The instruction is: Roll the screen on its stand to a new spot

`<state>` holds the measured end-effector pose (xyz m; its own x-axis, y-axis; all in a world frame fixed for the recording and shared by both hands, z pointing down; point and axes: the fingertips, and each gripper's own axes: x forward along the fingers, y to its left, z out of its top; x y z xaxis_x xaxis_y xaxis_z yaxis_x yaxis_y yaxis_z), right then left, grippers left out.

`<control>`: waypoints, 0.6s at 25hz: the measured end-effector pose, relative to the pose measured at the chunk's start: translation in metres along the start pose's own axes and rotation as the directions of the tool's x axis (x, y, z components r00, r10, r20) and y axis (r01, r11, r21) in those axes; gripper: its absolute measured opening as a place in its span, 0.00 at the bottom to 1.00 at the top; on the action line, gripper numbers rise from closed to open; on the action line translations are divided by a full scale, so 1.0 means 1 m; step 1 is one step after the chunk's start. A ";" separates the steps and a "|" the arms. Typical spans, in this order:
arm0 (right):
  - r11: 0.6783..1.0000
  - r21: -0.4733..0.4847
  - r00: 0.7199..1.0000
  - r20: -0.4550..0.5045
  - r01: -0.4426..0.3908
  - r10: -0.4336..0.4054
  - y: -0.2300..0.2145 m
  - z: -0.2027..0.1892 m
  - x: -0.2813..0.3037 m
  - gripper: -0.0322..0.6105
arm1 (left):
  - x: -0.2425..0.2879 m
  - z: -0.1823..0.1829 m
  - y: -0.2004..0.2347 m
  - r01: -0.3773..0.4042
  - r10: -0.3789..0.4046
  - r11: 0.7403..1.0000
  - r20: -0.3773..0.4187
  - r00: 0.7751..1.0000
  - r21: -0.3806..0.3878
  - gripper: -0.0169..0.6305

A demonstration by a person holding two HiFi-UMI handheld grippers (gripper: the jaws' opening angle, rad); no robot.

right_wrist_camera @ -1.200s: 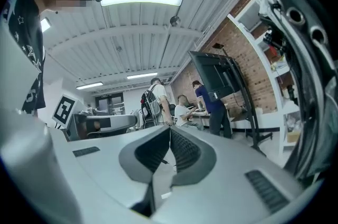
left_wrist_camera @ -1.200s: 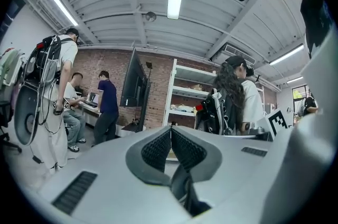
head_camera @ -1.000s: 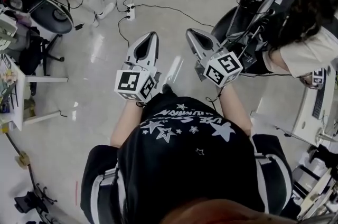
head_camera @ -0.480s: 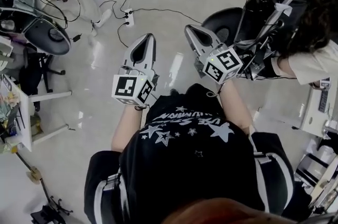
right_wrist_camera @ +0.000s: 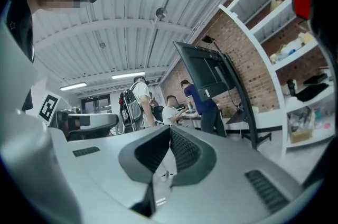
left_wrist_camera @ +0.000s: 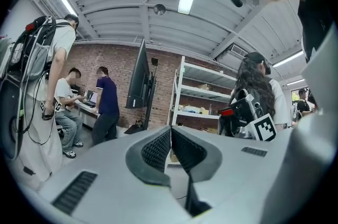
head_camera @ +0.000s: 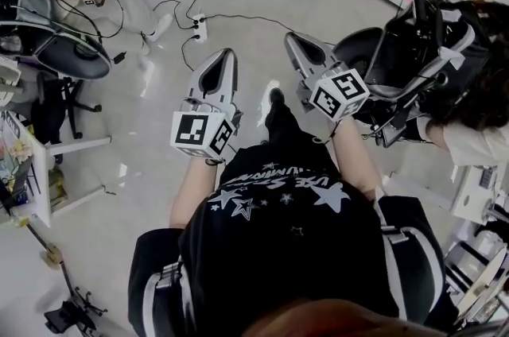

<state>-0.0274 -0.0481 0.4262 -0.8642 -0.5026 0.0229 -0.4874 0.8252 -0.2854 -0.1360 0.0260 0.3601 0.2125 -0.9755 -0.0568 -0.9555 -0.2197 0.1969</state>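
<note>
left tongs (left_wrist_camera: 170, 132) pressed together, right tongs (right_wrist_camera: 169, 132) likewise (both empty), screen (left_wrist_camera: 139, 76) on its stand (right_wrist_camera: 245, 106) well ahead of both, untouched

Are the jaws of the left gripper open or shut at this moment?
Shut. In the left gripper view, the two ribbed pads of the left gripper meet at their tips, and nothing is held between them.
</note>
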 end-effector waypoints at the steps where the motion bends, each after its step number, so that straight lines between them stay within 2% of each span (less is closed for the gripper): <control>1: 1.000 0.000 1.000 0.010 -0.005 0.005 -0.008 0.005 0.011 0.06 | 0.008 0.001 0.006 -0.007 0.007 1.000 -0.001 1.000 0.002 0.05; 8: 1.000 -0.006 0.997 0.067 -0.025 0.026 -0.064 0.047 0.081 0.06 | 0.074 0.017 0.042 -0.029 0.029 0.999 0.013 1.000 0.025 0.05; 15: 1.000 0.008 0.996 0.090 0.028 -0.028 -0.134 0.074 0.118 0.06 | 0.137 0.025 0.058 -0.035 0.035 0.999 0.025 0.999 0.027 0.05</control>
<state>-0.0554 -0.2369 0.3966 -0.8355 -0.5467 -0.0553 -0.5100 0.8089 -0.2925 -0.1669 -0.1202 0.3390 0.1740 -0.9819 -0.0742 -0.9676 -0.1845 0.1722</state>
